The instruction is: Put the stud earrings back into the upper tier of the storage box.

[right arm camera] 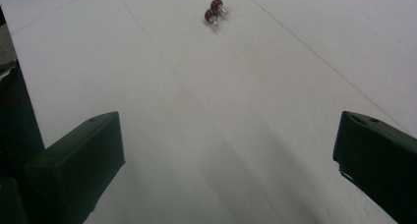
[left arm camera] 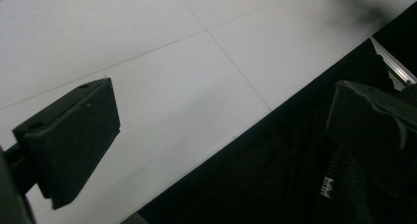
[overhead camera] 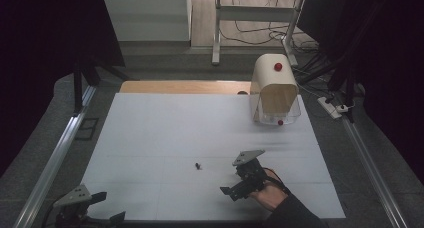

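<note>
A small dark red pair of beads [right arm camera: 214,11], two round knobs joined together with tiny pale glints on them, lies on the white table [overhead camera: 165,133] near its middle; in the high view the same thing is no more than a dark speck, so its colour and double shape come out just in the right gripper view.

At the left, the left gripper [overhead camera: 102,208] sits at the table's near left corner, jaws spread wide and holding nothing. Its own view looks across the bare white surface and the table's near edge, with dark cloth beyond.

The right gripper [overhead camera: 242,177], held in a hand [overhead camera: 270,194] with a dark sleeve, hovers low to the right of the beads, near them but apart. Its jaws are wide open and empty, pointing towards the beads, with bare table between.

Far right at the back stands a pale arched box [overhead camera: 274,88] with a red knob [overhead camera: 278,66] on top and a clear front, well apart from the beads
</note>
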Demonstrator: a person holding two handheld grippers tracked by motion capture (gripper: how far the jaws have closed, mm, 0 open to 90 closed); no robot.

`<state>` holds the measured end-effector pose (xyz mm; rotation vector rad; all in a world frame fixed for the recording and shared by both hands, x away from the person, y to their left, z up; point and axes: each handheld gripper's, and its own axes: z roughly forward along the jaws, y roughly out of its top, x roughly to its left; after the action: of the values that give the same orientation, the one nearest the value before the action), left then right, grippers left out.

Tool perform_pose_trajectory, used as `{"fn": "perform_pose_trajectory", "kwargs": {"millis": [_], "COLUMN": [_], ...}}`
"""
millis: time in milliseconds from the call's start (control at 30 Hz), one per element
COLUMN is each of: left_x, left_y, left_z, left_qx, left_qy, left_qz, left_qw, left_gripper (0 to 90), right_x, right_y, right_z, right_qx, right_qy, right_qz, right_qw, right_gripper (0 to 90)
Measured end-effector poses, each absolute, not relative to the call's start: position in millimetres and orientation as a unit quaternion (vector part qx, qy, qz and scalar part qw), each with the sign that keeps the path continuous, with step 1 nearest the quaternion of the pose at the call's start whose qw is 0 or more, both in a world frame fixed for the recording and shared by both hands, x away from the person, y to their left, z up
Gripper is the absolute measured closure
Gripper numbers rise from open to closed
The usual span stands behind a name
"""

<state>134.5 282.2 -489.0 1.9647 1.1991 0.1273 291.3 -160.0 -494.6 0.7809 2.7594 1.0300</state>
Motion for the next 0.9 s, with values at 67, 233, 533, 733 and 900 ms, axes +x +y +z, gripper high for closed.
{"fn": "perform_pose_trajectory", "kwargs": {"millis": [67, 233, 533, 733, 900], "left_x": [134, 135, 134, 134, 134], "left_y": [282, 282, 282, 282, 282], "left_z": [-489, -489, -489, -489, -489], "left_qx": [0.779, 0.780, 0.780, 0.780, 0.781], "left_qy": [0.476, 0.475, 0.474, 0.472, 0.471], "left_qz": [0.050, 0.051, 0.051, 0.050, 0.051], "left_qw": [0.406, 0.404, 0.405, 0.407, 0.407], "left_gripper": [0.0, 0.0, 0.0, 0.0, 0.0], "right_x": [294, 300, 311, 314, 317], "right_y": [-154, -138, -108, -88, -79], "right_z": [-495, -502, -510, -514, -518], "right_qx": [0.245, 0.227, 0.205, 0.182, 0.178], "right_qy": [0.907, 0.918, 0.931, 0.939, 0.942], "right_qz": [0.340, 0.322, 0.300, 0.290, 0.283], "right_qw": [0.047, 0.047, 0.035, 0.028, 0.027], "right_gripper": [0.0, 0.0, 0.0, 0.0, 2.3]}}
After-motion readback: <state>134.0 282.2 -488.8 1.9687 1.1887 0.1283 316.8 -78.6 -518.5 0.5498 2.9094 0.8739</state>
